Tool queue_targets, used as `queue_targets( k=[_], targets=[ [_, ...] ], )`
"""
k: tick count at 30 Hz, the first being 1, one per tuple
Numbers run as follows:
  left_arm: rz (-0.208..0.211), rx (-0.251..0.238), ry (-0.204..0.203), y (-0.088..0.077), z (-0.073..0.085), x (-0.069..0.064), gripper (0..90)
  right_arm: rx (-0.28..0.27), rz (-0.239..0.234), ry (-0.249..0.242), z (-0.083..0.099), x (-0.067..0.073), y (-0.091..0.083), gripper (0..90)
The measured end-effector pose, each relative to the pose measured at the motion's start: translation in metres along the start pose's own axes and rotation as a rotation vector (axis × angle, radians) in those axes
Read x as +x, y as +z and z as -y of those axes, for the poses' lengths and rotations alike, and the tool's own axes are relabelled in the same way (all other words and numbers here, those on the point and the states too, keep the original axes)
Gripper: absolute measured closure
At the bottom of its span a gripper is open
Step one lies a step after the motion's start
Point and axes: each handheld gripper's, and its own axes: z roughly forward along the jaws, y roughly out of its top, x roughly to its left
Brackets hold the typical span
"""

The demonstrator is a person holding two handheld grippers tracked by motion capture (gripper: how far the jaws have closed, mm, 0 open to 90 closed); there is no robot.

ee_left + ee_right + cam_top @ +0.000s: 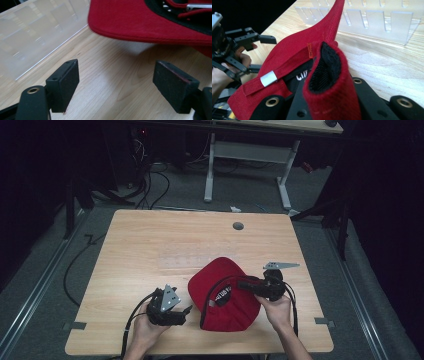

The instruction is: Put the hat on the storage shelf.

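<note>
At the near edge of the wooden table point(150, 235) my two hands come in from below. My left gripper point(187, 310) sits near-left, just beside the red cap point(225, 312) but apart from it; its jaws stand wide, nothing between them, only bare wood under the pads point(65, 83). From the left gripper view the cap's brim point(140, 22) hangs just ahead of those pads, lifted a little off the table, with a shadow under it.

My right gripper point(242, 284) is to the near-right, reaching leftward over the cap's open underside. It is clenched on the cap: in the right gripper view a fold of red cloth with black lining point(329, 82) stands bunched up right where the jaws meet, so the pads themselves are hidden by the fabric. Beside that fold runs the back strap with its small silver buckle point(268, 78).

The cap lies upside down near the middle of the table's near half, crown towards the far side, its black inner band facing up.

Farther off on the table lies a clear plastic rack point(372, 22), flat and hard to make out from the high view. Near the far edge is a round grey grommet point(238, 226). Beyond the table a white desk frame point(250, 155) stands on the grey floor.
</note>
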Motion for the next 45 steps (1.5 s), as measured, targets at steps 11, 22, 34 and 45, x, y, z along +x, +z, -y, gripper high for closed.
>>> queue_targets(
  k=[11, 22, 34, 45],
  targets=[
    [0.023, 0.002, 0.078, 0.007, -0.004, -0.015, 20.5, 0.046, -0.010, 0.027, -0.007, 0.003, 0.008, 83.8],
    [-0.005, 0.020, 0.171, 0.012, -0.001, -0.023, 24.5, 0.079, -0.017, 0.043, -0.009, 0.007, 0.012, 83.5],
    [0.006, -0.012, 0.198, 0.011, -0.006, -0.025, 47.5, 0.097, -0.065, 0.035, -0.010, 0.016, 0.020, 83.3],
    [0.112, 0.038, 0.166, -0.003, -0.015, -0.027, 70.4, 0.075, -0.077, 0.020, -0.010, 0.016, 0.020, 76.7]
  ],
)
